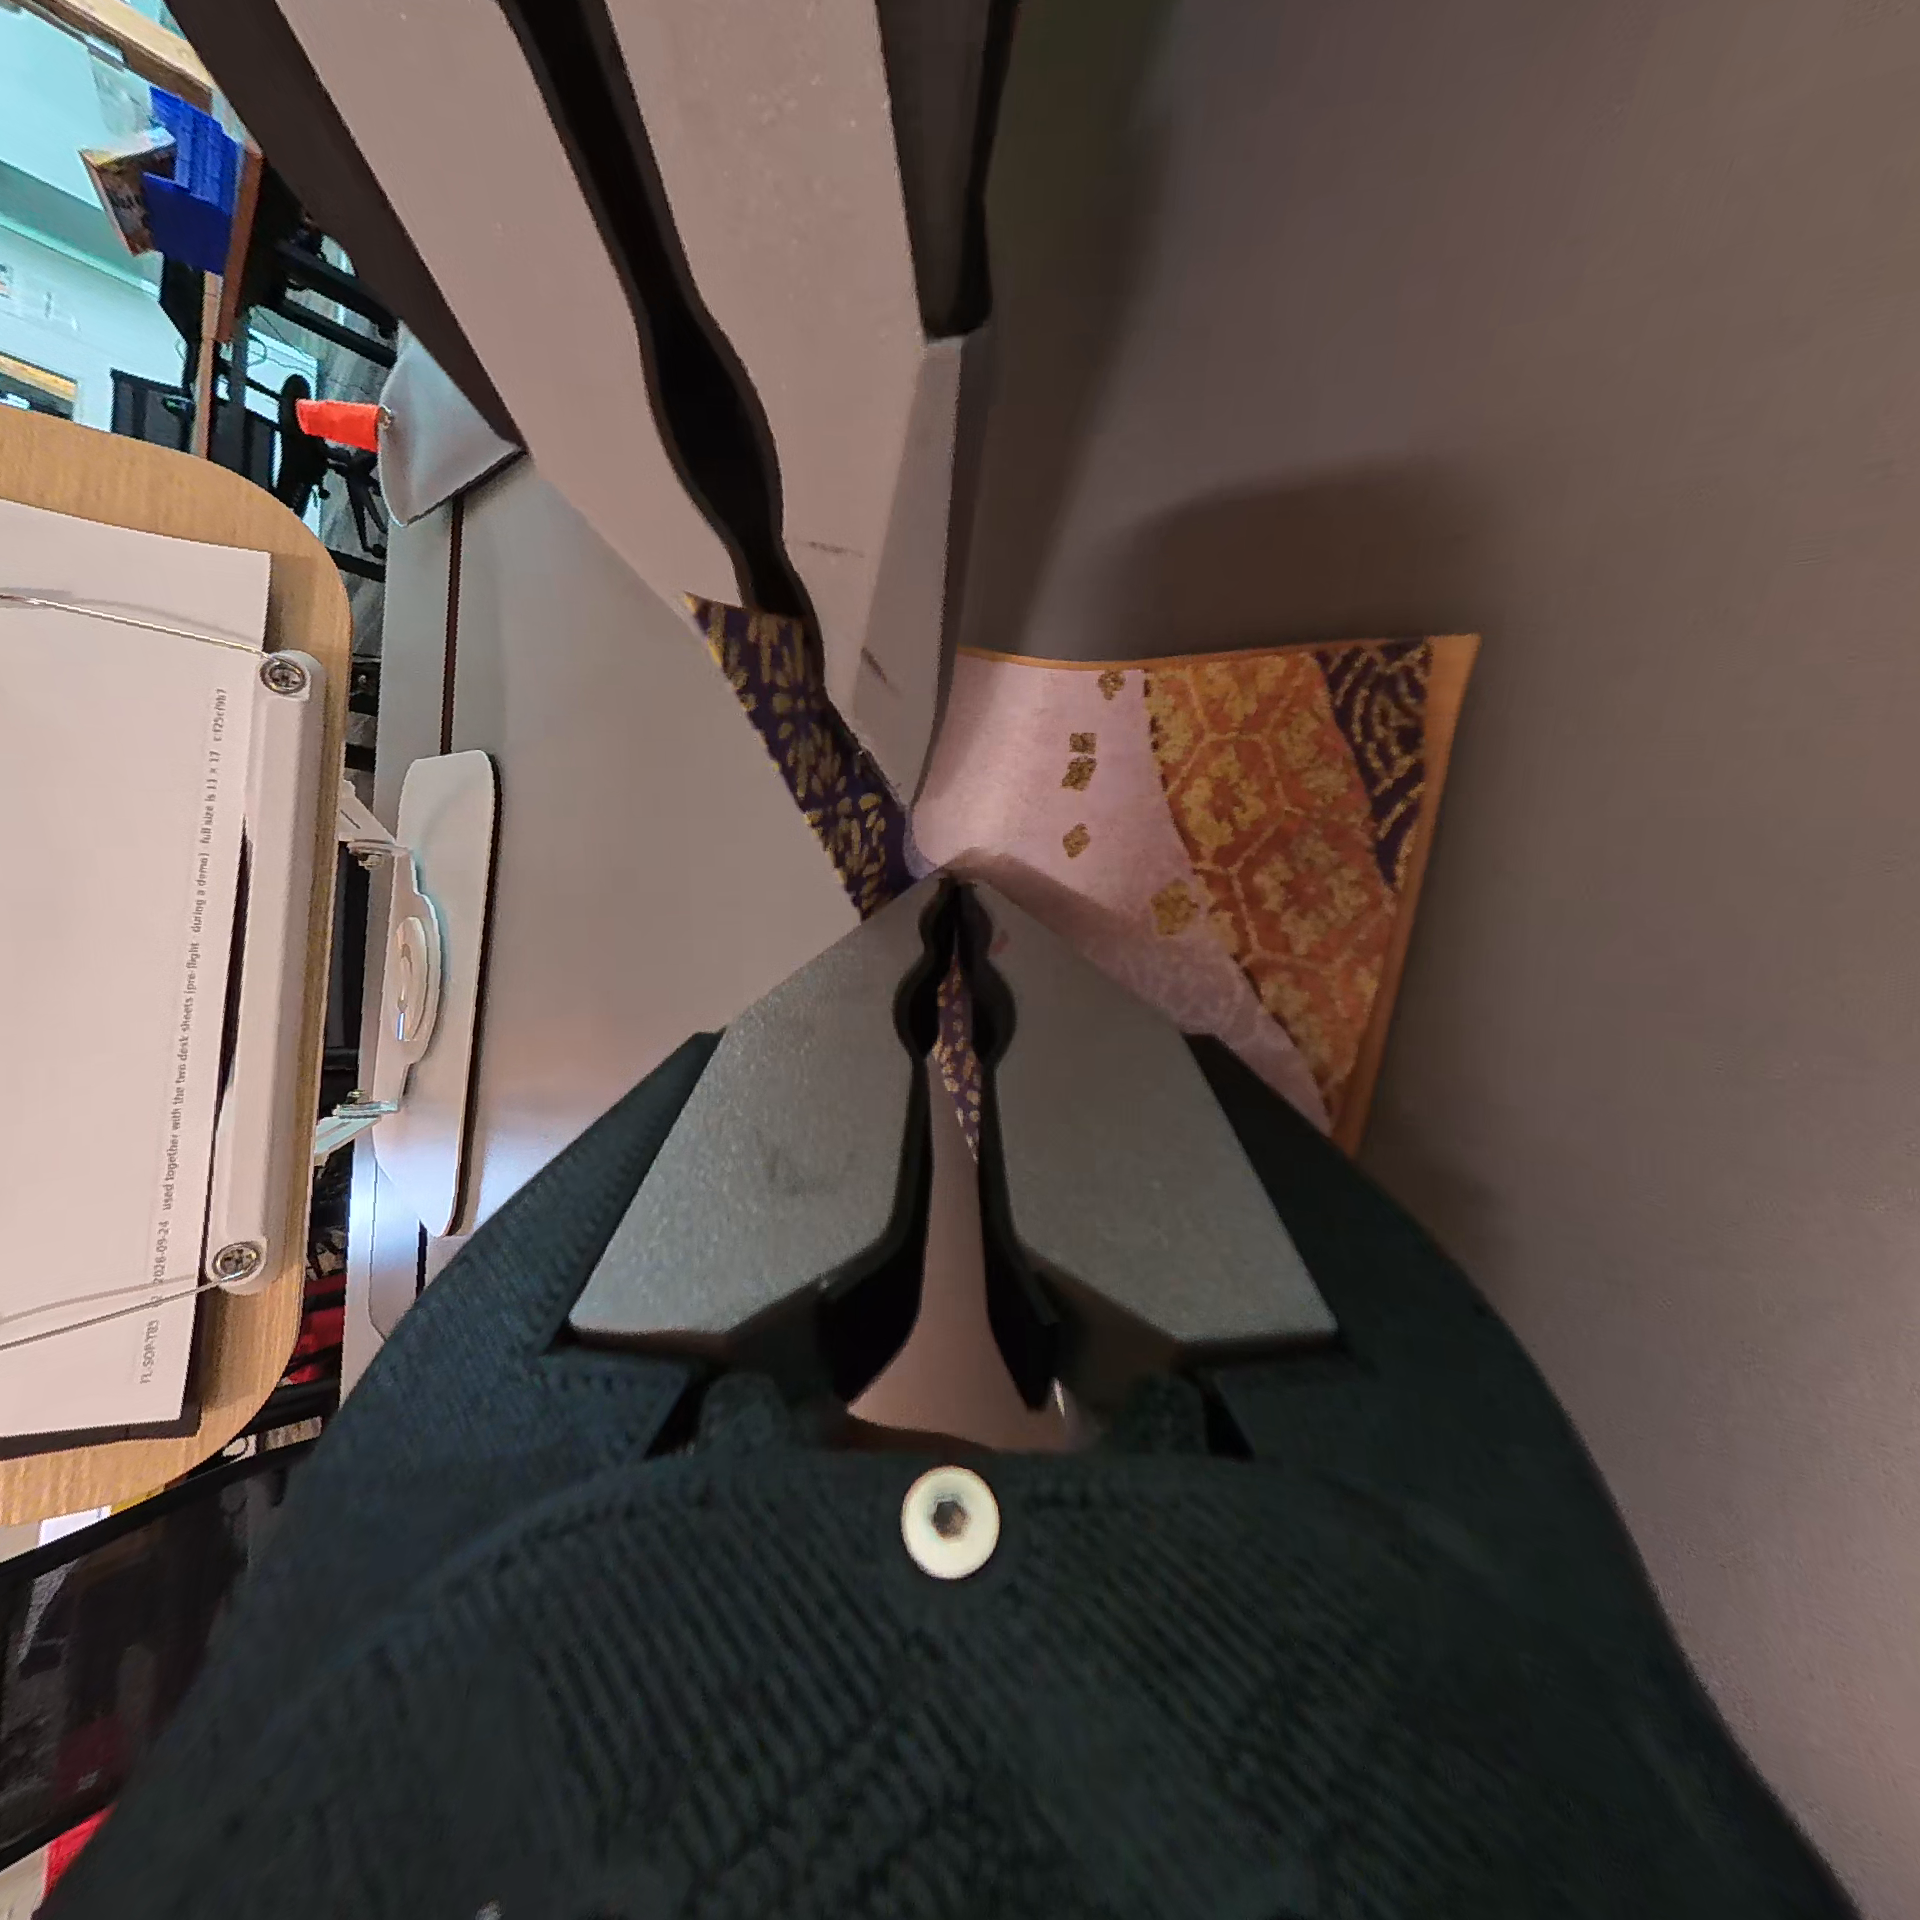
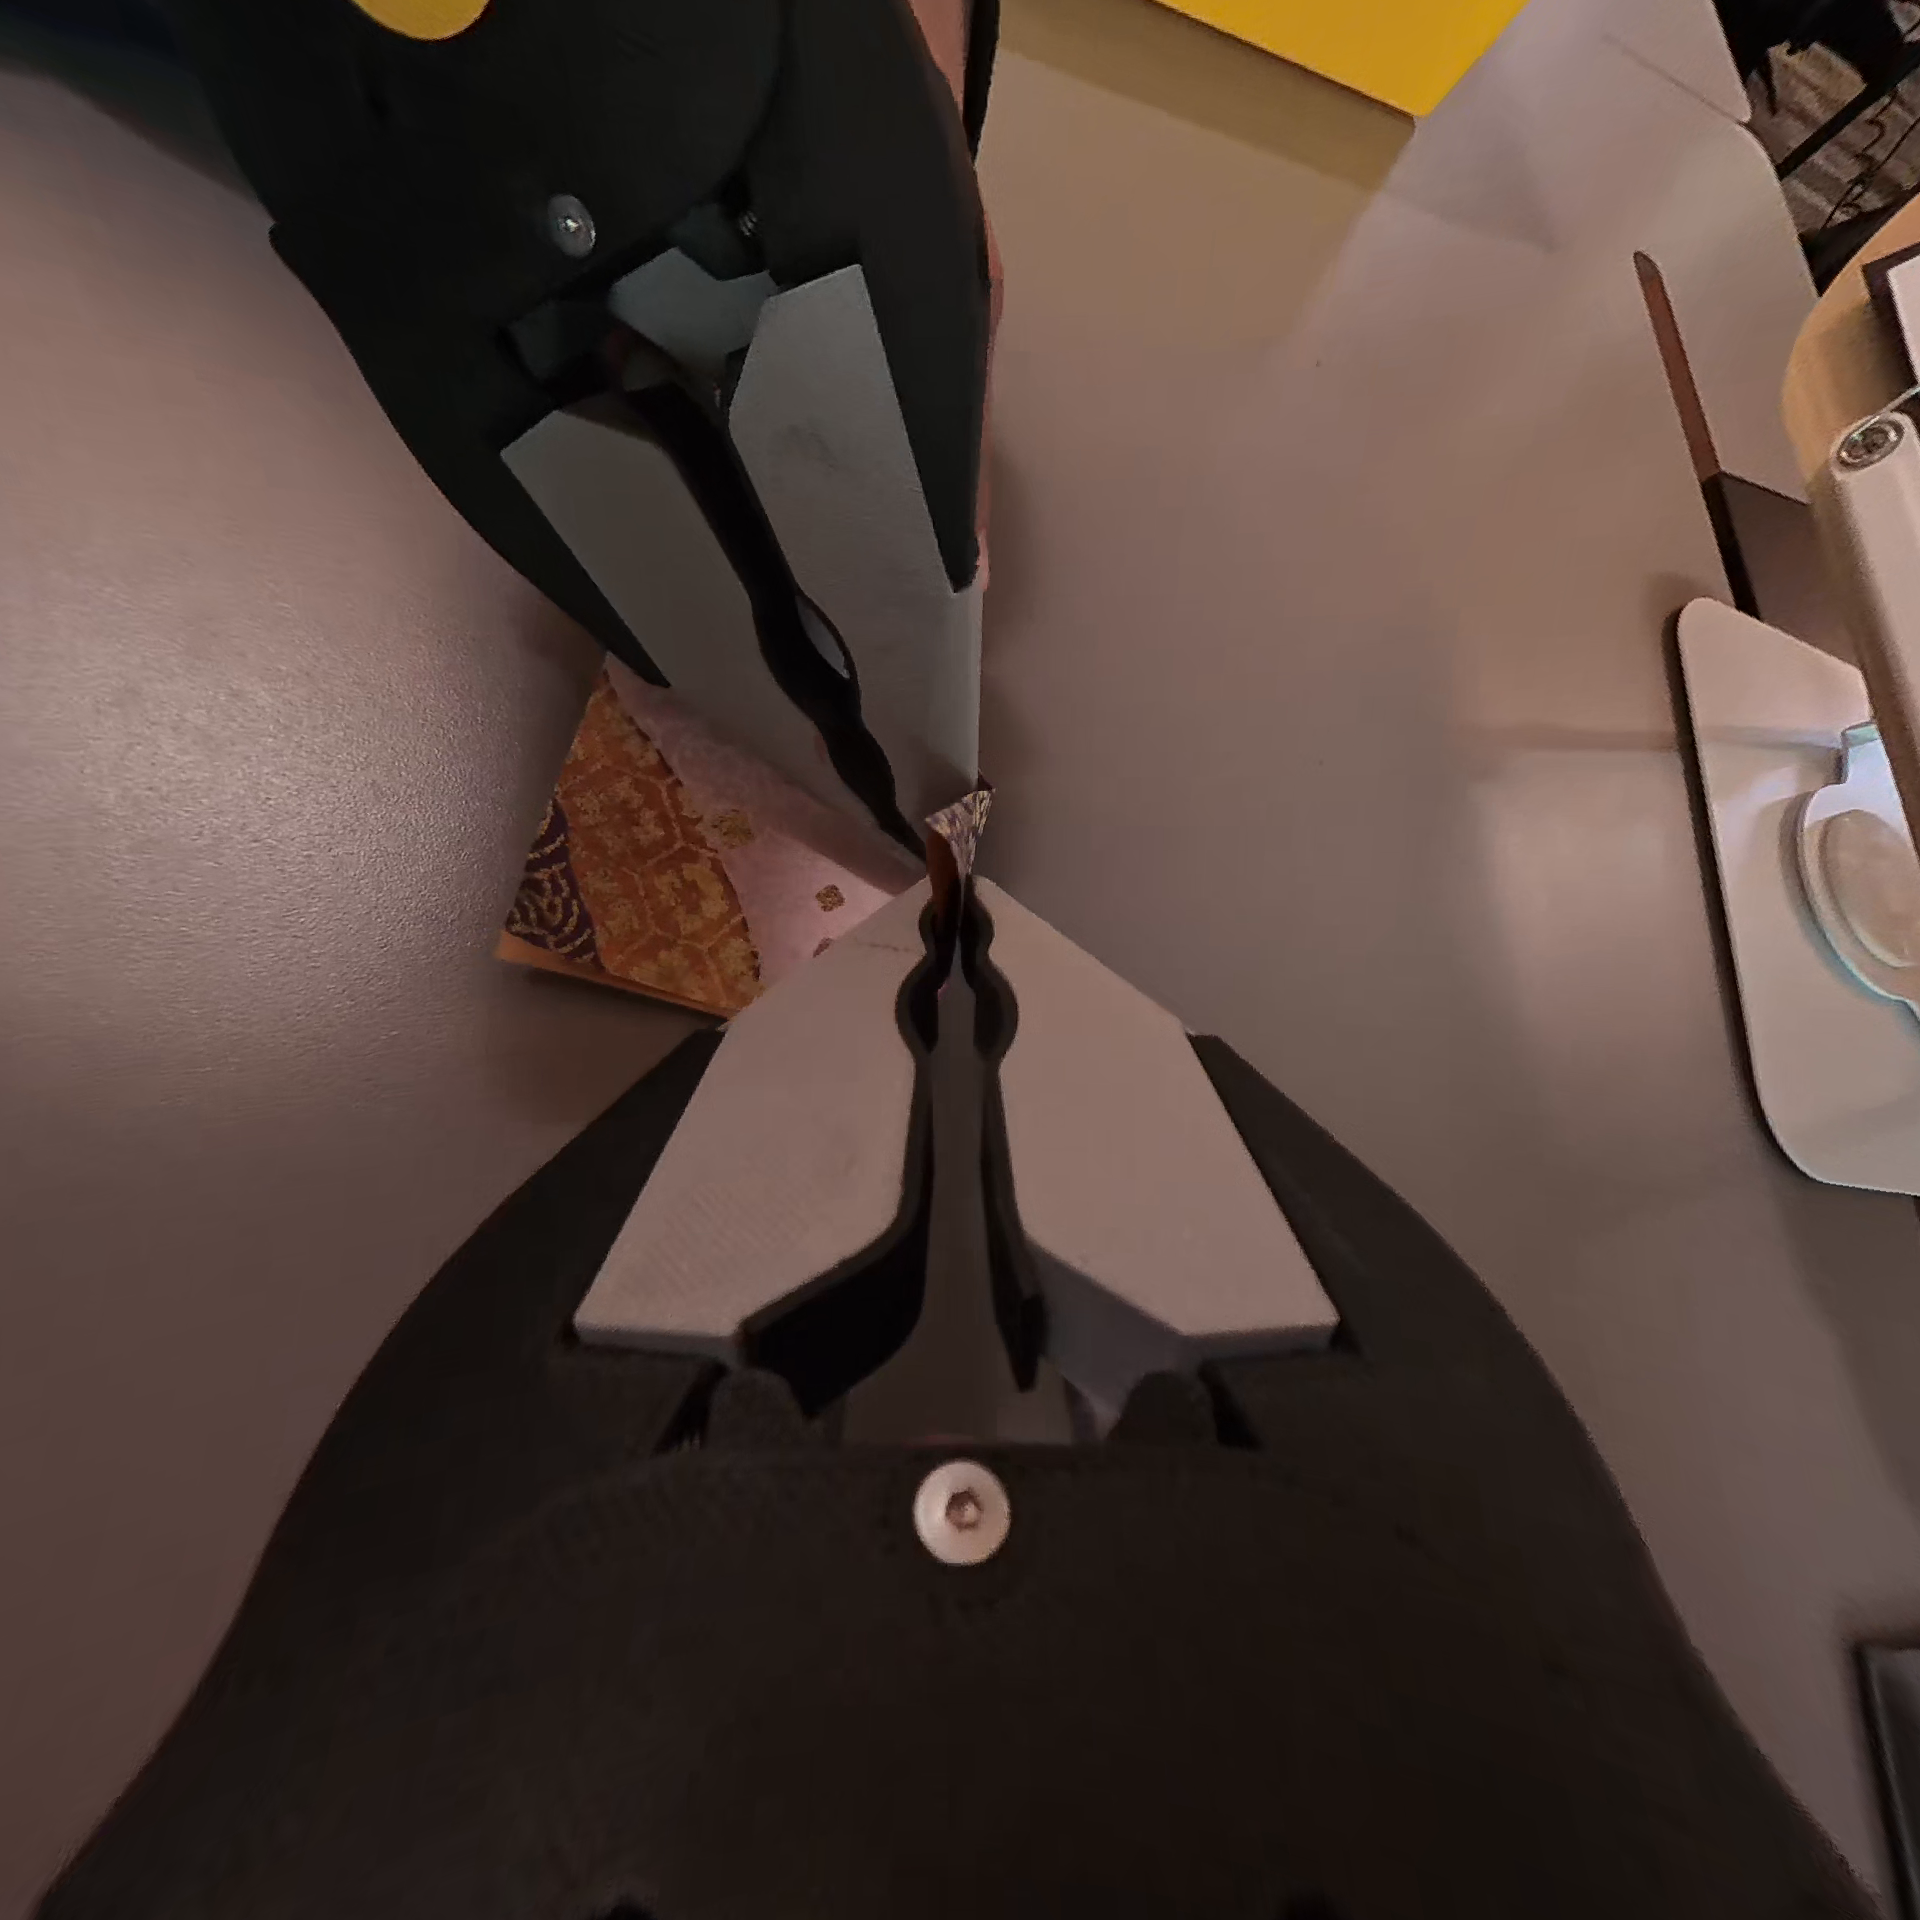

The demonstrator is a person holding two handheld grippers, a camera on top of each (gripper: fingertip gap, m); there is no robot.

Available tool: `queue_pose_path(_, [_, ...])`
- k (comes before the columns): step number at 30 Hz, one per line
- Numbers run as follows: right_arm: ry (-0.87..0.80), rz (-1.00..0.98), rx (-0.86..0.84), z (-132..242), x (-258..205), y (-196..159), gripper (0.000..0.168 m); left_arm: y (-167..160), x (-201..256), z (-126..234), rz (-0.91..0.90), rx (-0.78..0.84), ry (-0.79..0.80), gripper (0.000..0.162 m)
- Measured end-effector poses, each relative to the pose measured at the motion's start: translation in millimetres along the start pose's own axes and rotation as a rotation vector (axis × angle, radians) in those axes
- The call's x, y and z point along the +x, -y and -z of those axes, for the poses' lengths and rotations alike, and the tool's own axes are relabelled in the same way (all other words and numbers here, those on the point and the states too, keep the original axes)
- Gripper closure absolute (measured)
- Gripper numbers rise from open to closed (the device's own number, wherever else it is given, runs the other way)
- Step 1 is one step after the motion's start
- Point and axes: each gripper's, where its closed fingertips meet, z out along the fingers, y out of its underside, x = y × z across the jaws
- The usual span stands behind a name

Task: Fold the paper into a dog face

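The patterned paper, pink, orange-gold and purple, lies partly folded on the grey table. My left gripper is shut on a raised part of the paper at its tips. My right gripper comes in from the opposite side, tip to tip with it. In the right wrist view my right gripper is shut on a small lifted purple fold of the paper. The left gripper pinches the paper just beyond it. Most of the pinched fold is hidden by the fingers.
A wooden stand with a white sheet under a metal clamp is at the left. A white base plate sits at the table's right side. A yellow object lies at the far edge. Both grippers' tips are roughly 35 cm from the white base plate. Seen from the left wrist view as well.
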Motion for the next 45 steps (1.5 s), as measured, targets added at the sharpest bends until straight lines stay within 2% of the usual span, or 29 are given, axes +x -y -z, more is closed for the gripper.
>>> queue_pose_path(7, [0.006, 0.065, -0.039, -1, -6, -6, 0.168, -3, 0, 3, -0.016, -0.02, -0.001, 0.162])
queue_pose_path(14, [0.008, 0.086, -0.05, -3, -9, -5, 0.168, 11, 13, 16, 0.014, 0.063, -0.108, 0.162])
queue_pose_path(20, [0.012, 0.091, -0.054, -3, -10, -6, 0.168, 14, 27, 21, 0.037, 0.074, -0.202, 0.162])
queue_pose_path(31, [0.075, 0.141, -0.018, -2, -27, -1, 0.168, 13, 27, 21, 0.052, 0.06, -0.197, 0.162])
queue_pose_path(45, [0.044, 0.111, -0.101, -9, -21, -14, 0.168, 13, 24, 23, 0.066, 0.064, -0.2, 0.162])
